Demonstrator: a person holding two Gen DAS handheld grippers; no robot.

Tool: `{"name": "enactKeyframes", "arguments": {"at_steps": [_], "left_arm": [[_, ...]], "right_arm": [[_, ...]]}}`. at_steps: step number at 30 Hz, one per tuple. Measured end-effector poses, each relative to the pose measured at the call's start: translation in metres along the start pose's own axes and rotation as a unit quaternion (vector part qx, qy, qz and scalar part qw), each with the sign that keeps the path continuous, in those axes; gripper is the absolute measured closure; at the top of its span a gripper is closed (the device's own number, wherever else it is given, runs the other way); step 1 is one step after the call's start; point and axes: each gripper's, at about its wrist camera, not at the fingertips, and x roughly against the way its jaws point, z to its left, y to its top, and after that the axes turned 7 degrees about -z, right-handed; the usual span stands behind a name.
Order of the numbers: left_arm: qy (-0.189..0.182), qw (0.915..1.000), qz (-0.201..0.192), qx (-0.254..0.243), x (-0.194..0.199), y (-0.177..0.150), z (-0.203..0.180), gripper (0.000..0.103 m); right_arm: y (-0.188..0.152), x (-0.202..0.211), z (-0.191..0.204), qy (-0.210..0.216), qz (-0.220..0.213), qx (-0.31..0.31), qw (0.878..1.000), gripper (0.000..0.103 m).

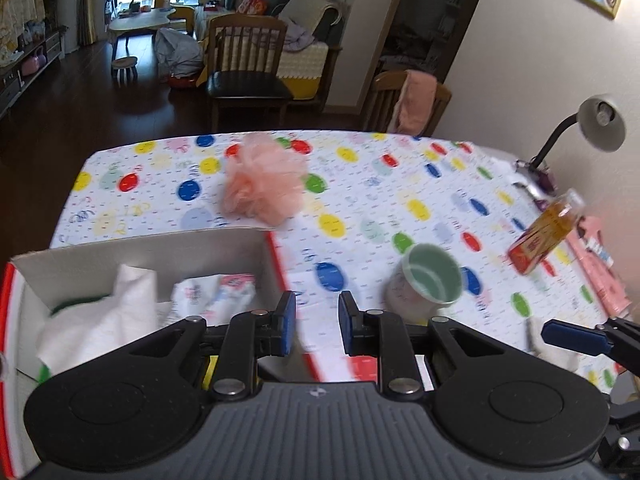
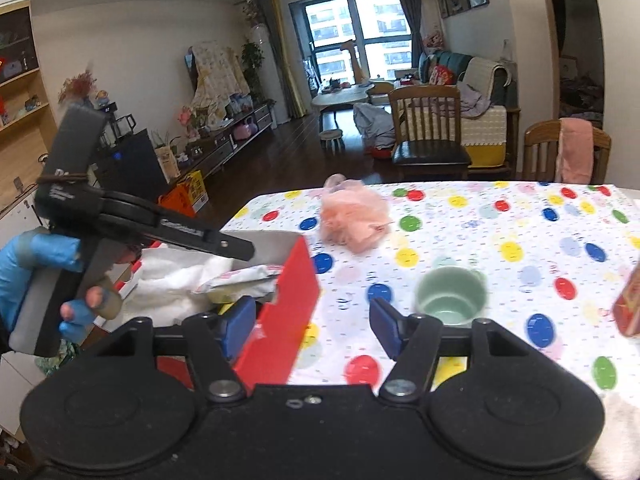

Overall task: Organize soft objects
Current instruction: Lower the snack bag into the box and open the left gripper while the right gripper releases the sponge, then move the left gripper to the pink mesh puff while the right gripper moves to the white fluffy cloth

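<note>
Tablecloth (image 1: 360, 184) bears one loofah (image 1: 262, 182), one cup (image 1: 428, 280).

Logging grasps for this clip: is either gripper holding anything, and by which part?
Nothing is held. The left gripper and right gripper are both open, with only air between their fingers.

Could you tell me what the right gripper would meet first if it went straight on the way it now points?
Probably the tablecloth; the right gripper is open, with the box left of its line and the cup right. Depth is unclear.
</note>
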Motion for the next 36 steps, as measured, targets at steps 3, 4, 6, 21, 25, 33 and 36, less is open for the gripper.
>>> {"name": "enactKeyframes", "arguments": {"at_steps": [3, 4, 6, 21, 25, 33, 36], "left_arm": [[-0.010, 0.9999, -0.006, -0.001, 0.001, -0.002, -0.019, 0.081], [-0.015, 0.9998, -0.008, -0.004, 0.001, -0.003, -0.026, 0.081], [-0.022, 0.9997, -0.013, -0.008, 0.000, -0.006, -0.039, 0.081], [-0.008, 0.9998, -0.017, 0.010, -0.027, -0.012, -0.095, 0.030], [0.011, 0.9996, -0.020, 0.015, -0.036, -0.002, -0.098, 0.030], [0.036, 0.9991, -0.018, 0.015, -0.063, 0.032, -0.090, 0.021], [0.055, 0.9983, -0.016, -0.009, -0.080, 0.049, -0.085, 0.016]], "right_arm": [[-0.002, 0.014, -0.019, -0.006, -0.004, -0.003, 1.000, 0.039], [-0.002, 0.019, -0.026, -0.008, -0.004, -0.005, 1.000, 0.039], [-0.004, 0.027, -0.040, -0.014, -0.006, -0.009, 1.000, 0.037], [-0.041, 0.091, -0.164, -0.071, 0.012, -0.038, 0.997, 0.022], [-0.049, 0.099, -0.187, -0.072, 0.022, -0.022, 0.997, 0.013], [-0.070, 0.094, -0.227, -0.051, 0.056, -0.008, 0.997, 0.001], [-0.076, 0.086, -0.236, -0.036, 0.071, -0.007, 0.997, 0.000]]}}
